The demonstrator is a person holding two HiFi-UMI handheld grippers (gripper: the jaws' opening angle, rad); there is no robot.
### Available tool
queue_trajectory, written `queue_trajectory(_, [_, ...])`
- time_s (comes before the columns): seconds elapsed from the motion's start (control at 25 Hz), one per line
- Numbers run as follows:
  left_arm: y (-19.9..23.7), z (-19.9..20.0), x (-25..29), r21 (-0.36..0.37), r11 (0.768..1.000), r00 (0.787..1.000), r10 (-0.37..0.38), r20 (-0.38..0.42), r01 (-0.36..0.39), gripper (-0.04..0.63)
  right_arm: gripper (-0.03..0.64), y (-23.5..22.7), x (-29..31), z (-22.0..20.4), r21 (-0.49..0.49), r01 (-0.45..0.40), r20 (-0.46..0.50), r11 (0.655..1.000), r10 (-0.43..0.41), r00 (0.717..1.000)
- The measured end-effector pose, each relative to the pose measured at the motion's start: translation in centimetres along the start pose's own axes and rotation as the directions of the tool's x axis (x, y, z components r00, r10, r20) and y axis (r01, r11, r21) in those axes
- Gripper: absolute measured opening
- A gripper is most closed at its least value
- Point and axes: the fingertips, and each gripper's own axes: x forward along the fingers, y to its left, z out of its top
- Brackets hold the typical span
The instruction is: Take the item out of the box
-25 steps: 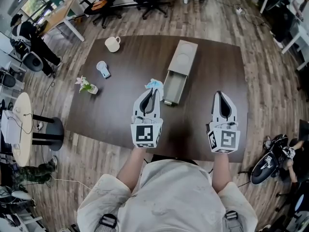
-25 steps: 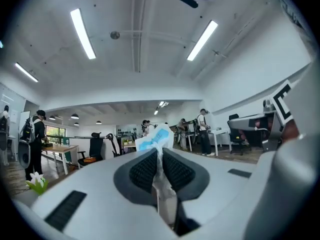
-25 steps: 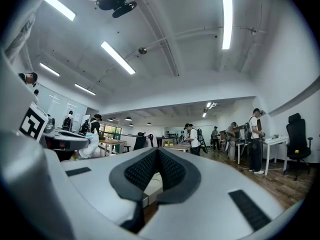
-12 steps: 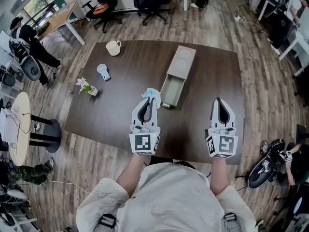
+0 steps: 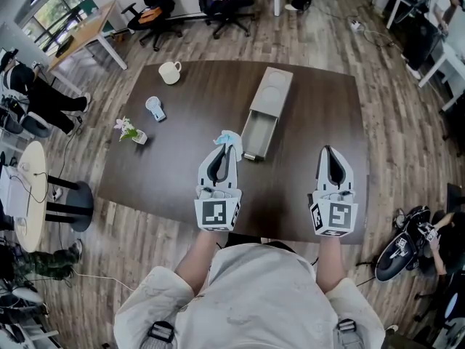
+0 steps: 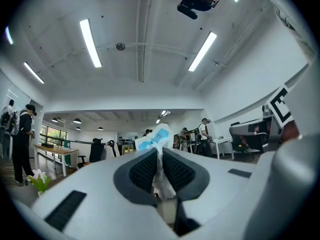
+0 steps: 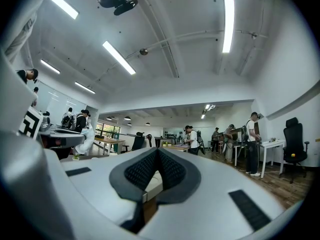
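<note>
Two things had changed from a second before. The left gripper point(image 5: 228, 148) had eased back from the box point(image 5: 266, 106) toward the wearer point(image 5: 254, 297), taking the item point(image 5: 227, 137) with it. A bystander in dark clothes point(image 5: 33, 97) at the far left of the head view had also shifted. The right gripper point(image 5: 329, 152) basically hadn't budged.

The item was a crinkly white-and-light-blue packet, thin plastic or paper by the look of it. It was pinched tight between the left fingers point(image 6: 144, 170), with its top bunching out past the tips. It was out of the box and up off the surface point(image 5: 174, 166), just beside the open end of the tray. The right fingers point(image 7: 172, 170) were closed tip to tip with nothing in them. Both sides had the same ribbed dark rubber pads set in smooth white plastic shells.

The box was a long flat grey sleeve with a round dent pressed into its top, and its tray was slid out toward the wearer. The surface looked like dark matte wood.

Hard to tell what the packet actually was, or whether anything else sat in the tray — it was in shade. Both hands were hidden under the marker cubes point(image 5: 218, 214).
</note>
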Motion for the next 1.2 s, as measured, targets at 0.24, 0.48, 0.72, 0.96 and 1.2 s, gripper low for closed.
queue_trajectory(0.24, [-0.18, 0.04, 0.0, -0.004, 1.0, 1.0, -0.005, 0.0, 0.005, 0.034, 0.0, 0.12, 0.01, 0.1, -0.002, -0.003, 0.001, 1.0, 0.003, 1.0])
queue_trajectory(0.48, [-0.34, 0.18, 0.04, 0.002, 1.0, 1.0, -0.013, -0.001, 0.013, 0.034, 0.0, 0.2, -0.07, -0.22, -0.002, -0.002, -0.007, 1.0, 0.002, 1.0])
queue_trajectory(0.72, [-0.19, 0.14, 0.0, -0.001, 1.0, 1.0, -0.013, 0.004, 0.013, 0.034, 0.0, 0.21, 0.01, -0.15, -0.003, 0.005, -0.003, 1.0, -0.005, 1.0])
queue_trajectory(0.96, [-0.51, -0.03, 0.13, -0.002, 1.0, 1.0, -0.02, 0.001, 0.02, 0.034, 0.0, 0.13, -0.09, -0.43, -0.015, 0.006, -0.016, 1.0, -0.007, 1.0])
queue_trajectory(1.2, [-0.72, 0.23, -0.11, -0.005, 1.0, 1.0, -0.027, 0.006, 0.027, 0.034, 0.0, 0.27, -0.47, -0.31, -0.022, 0.007, -0.022, 1.0, -0.008, 1.0])
